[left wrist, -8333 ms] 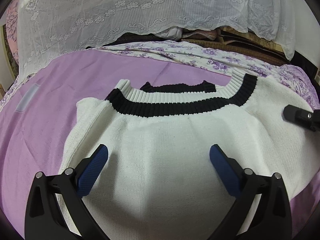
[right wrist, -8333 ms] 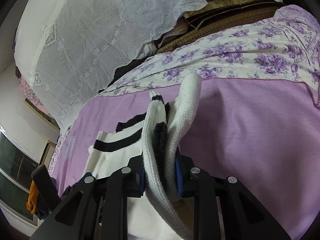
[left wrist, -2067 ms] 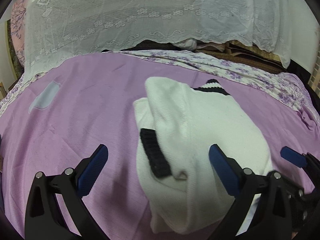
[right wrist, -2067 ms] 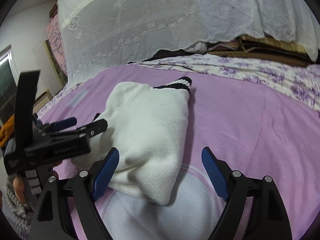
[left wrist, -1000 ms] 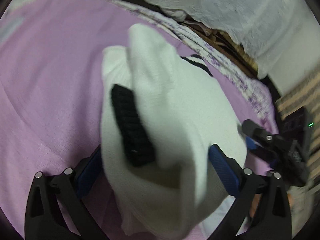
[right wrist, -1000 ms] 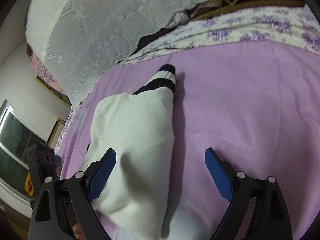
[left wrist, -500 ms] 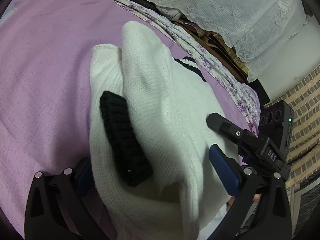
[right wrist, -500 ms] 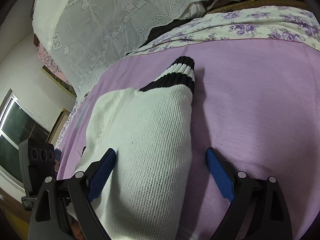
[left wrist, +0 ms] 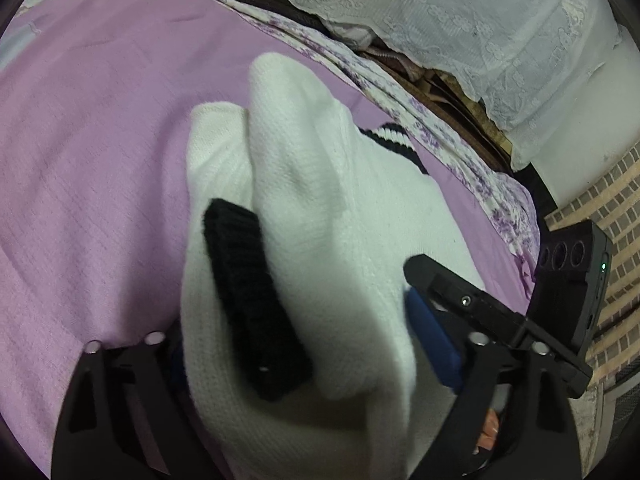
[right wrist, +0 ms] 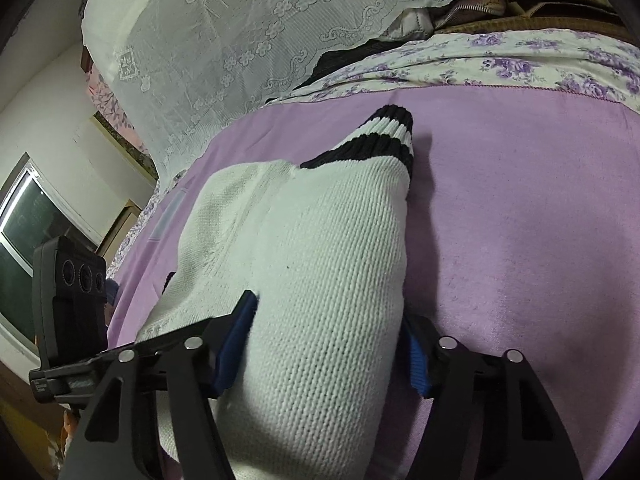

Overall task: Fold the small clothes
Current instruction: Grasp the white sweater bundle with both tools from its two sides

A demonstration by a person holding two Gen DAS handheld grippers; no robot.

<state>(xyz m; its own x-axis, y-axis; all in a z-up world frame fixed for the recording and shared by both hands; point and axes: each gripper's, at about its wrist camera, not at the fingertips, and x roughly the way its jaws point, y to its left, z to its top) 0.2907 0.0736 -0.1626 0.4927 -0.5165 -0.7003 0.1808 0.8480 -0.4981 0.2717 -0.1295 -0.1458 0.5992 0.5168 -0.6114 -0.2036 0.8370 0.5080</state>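
A white knit sweater (left wrist: 320,220) with black striped ribbing lies folded into a thick bundle on the purple bed cover (left wrist: 88,168). A black cuff (left wrist: 252,304) lies on top of it. My left gripper (left wrist: 308,356) has its blue pads against both sides of the bundle's near end. My right gripper (right wrist: 332,340) clamps the same bundle (right wrist: 312,264) from the other side. The striped hem (right wrist: 372,140) points away. Each gripper shows in the other's view: the right one in the left wrist view (left wrist: 500,316), the left one in the right wrist view (right wrist: 72,304).
A floral sheet (right wrist: 520,64) and a white lace cover (right wrist: 240,32) over piled bedding lie behind the purple cover. A brick-pattern wall (left wrist: 608,240) is at the right of the bed, a window (right wrist: 28,216) at the left.
Both grippers have moved forward onto the folded sweater and narrowed their jaws onto it. Earlier the sweater lay flat, then was folded into the bundle.
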